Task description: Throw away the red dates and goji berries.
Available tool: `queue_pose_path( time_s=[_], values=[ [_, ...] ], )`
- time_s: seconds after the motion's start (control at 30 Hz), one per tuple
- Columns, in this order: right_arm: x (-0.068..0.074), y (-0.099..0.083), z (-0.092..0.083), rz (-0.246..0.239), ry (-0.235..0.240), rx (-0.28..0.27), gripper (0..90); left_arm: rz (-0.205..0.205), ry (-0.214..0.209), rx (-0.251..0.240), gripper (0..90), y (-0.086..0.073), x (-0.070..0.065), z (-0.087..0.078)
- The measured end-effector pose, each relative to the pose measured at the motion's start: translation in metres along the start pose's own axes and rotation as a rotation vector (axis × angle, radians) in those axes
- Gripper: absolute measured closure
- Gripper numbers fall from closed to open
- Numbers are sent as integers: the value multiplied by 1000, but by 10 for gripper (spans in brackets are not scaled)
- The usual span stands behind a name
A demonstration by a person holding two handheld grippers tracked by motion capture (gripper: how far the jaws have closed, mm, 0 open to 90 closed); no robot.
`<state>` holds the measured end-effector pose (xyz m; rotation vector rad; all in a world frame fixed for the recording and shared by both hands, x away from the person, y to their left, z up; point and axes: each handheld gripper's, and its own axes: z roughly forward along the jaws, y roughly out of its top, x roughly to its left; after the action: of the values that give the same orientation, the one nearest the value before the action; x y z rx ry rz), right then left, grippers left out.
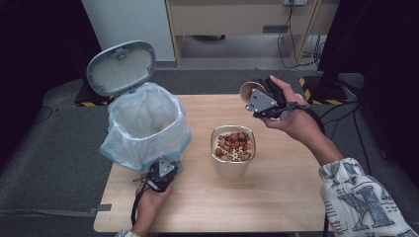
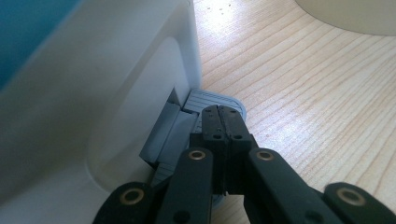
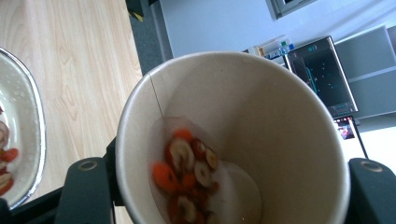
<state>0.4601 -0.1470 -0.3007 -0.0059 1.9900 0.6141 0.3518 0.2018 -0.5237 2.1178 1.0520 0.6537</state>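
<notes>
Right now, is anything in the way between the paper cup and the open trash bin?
Nothing visible blocks it. The paper cup is held above the table; the steel container sits lower, and the bin stands open with its lid up.

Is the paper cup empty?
No, the right gripper view shows red and white slices still lying at the bottom of the cup.

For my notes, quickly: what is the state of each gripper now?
Left gripper: closed, jaws pressing the bin pedal.
Right gripper: closed on the paper cup.
</notes>
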Motion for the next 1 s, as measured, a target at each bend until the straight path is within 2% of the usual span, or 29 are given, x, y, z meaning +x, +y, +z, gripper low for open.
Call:
queue_pose_path(
  time_s=[0.33, 0.63, 1.0],
  values=[
    [1, 2, 0, -2, 4, -3, 326, -1, -1, 0, 892, 0, 0, 0],
    [4, 9, -2, -42, 4, -6, 326, -3, -2, -1, 892, 0, 0, 0],
    [0, 6, -4, -44, 0, 2, 326, -1, -1, 0, 892, 0, 0, 0]
  ],
)
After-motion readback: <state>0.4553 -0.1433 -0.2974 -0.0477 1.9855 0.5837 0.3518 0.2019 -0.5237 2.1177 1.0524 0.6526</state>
